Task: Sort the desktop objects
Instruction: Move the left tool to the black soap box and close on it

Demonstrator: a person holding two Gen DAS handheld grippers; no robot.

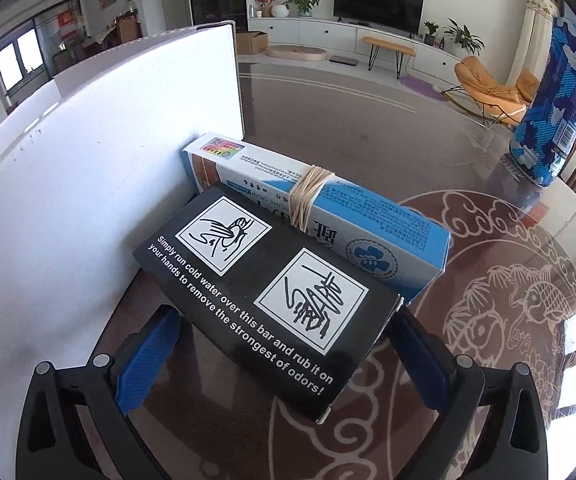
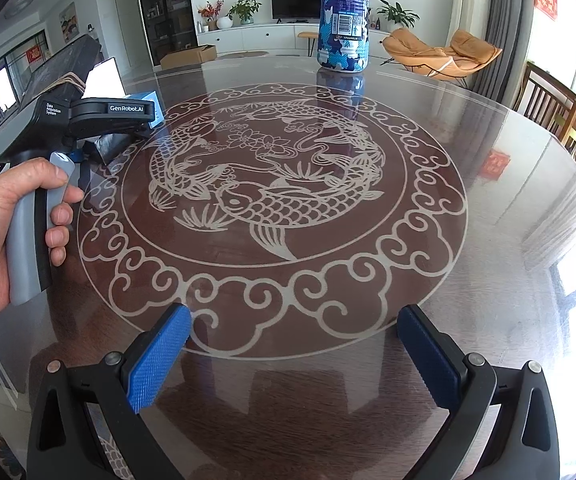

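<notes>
Between the blue pads of the left gripper (image 1: 284, 356), a black box (image 1: 264, 300) printed with white pictograms and the words "Simply run cold water over this bar" is seen, tilted, its far end resting on a blue and white box (image 1: 368, 220). String (image 1: 308, 196) is wound around the blue and white box. Whether the pads actually press the black box cannot be told from the left wrist view; the jaws stand wide, one on each side of it. Just left of both boxes a white upright panel (image 1: 88, 168) is seen, with the blue and white box touching its foot. At the far right a blue patterned bottle (image 1: 552, 108) is stood upright on the glass-topped table (image 1: 368, 128), well apart from the boxes. In the right wrist view the right gripper (image 2: 294, 344) is held spread and empty above the carp medallion (image 2: 264, 200), and the handle of the left gripper is gripped by a hand (image 2: 4, 232) at the left edge.
</notes>
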